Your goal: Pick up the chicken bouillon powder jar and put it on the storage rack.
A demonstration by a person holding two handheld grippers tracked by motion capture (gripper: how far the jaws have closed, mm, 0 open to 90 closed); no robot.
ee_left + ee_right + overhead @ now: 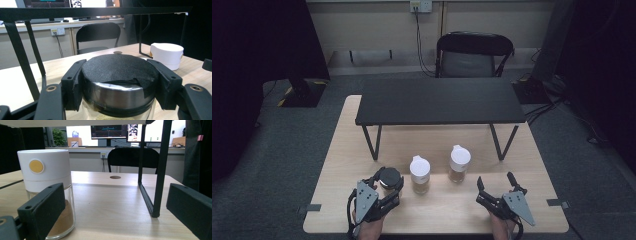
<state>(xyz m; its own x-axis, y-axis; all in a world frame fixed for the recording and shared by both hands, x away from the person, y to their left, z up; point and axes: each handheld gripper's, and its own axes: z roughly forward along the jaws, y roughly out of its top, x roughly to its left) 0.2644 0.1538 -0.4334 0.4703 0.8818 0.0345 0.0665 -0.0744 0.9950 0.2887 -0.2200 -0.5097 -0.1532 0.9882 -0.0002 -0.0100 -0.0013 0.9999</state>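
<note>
The squat glass jar with the black-covered steel lid (390, 179) stands upright at the near left of the pale wooden table (337, 165), leftmost in a row of three, and your left gripper (388, 183) is clamped on its lid from the near side, one jaw on each flank. Its axis runs straight up, so any lift goes vertically. Beside it stand two white-capped glass shakers (420, 174) (459, 163); your right gripper (497, 185), jaws spread and holding nothing, sits just near of the right one. No readable writing, only a yellow dot (36, 166) on that cap.
</note>
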